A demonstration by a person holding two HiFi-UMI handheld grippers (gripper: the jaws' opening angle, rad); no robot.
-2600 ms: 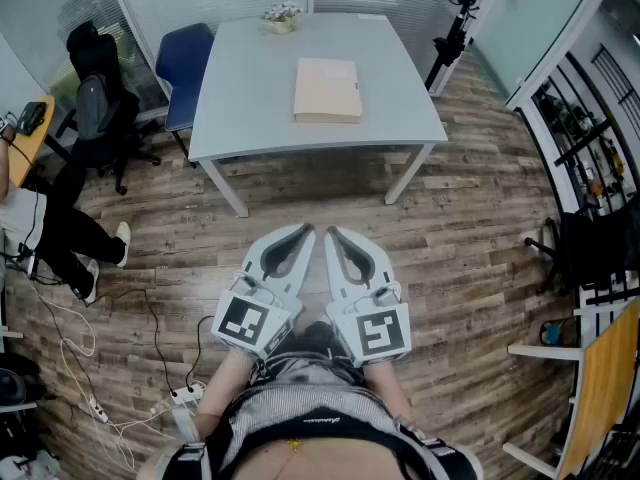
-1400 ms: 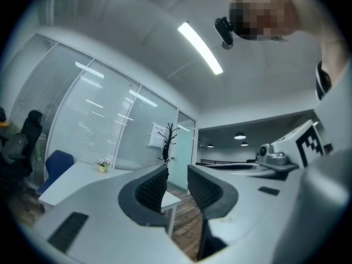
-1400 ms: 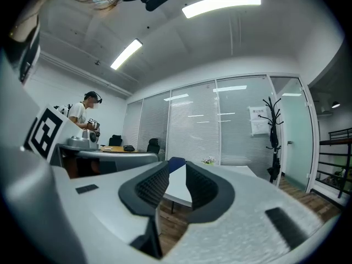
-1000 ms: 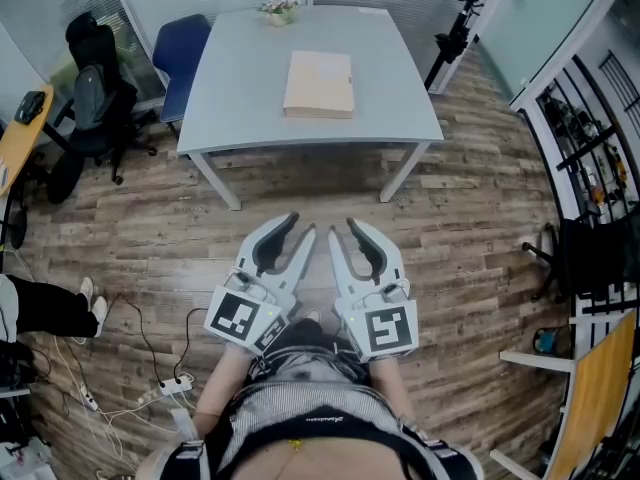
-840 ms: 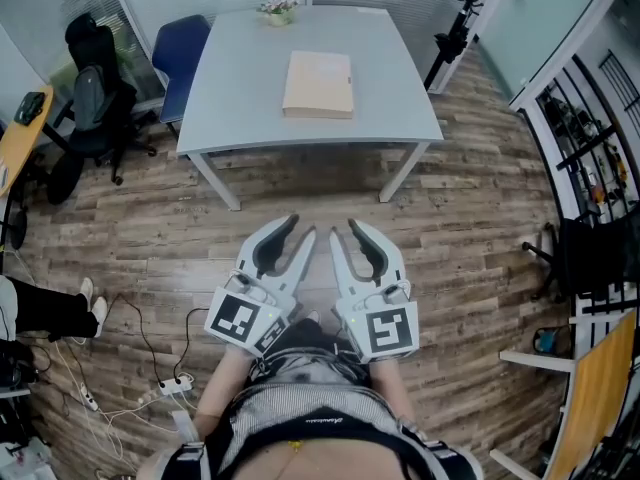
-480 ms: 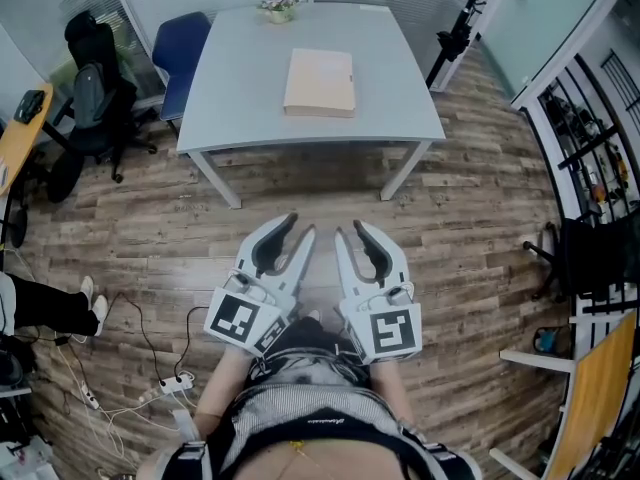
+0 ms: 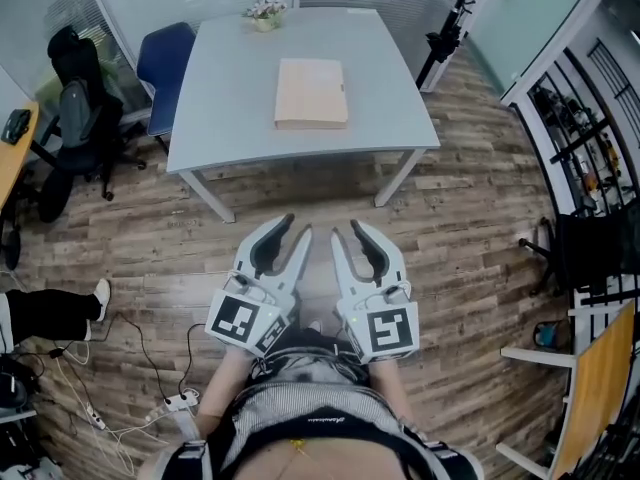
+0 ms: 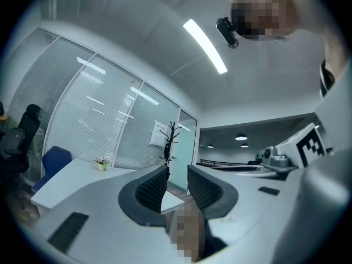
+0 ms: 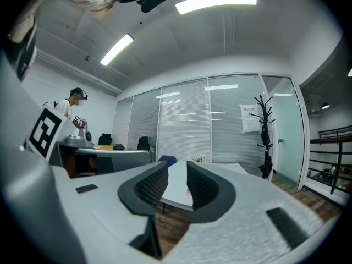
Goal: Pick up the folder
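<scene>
You hold both grippers low in front of your waist, side by side over the wooden floor [image 7: 470, 238], pointing toward 12 o'clock. The left gripper [image 7: 297, 226] has its jaws released. A narrow gap shows between the ribbed pads, and nothing sits in it. The right gripper [image 7: 346, 228] is released too. Its jaws have just been opening a little, and only the desk [image 9: 176, 185] far off shows through the gap, with nothing between the pads. The two grippers are near each other but apart, their tips leaning slightly inward.

At 8 o'clock from your hands, cables [image 7: 150, 368] trail across the floor. A person's leg [image 7: 45, 306] reaches in at 9 o'clock.

Farther out at 12 o'clock stands the desk, well apart from both grippers. The folder [image 7: 311, 92] lies flat near the middle of it, untouched, with its long side running away from you. A small pot [image 7: 264, 12] of flowers stands at the desk's far edge, at 11 o'clock from the folder. A blue chair [image 7: 160, 63] is just beside the desk's left side at 10 o'clock, with a black chair [image 7: 75, 98] farther out. A coat stand [image 7: 445, 18] rises beyond the desk at 1 o'clock.
</scene>
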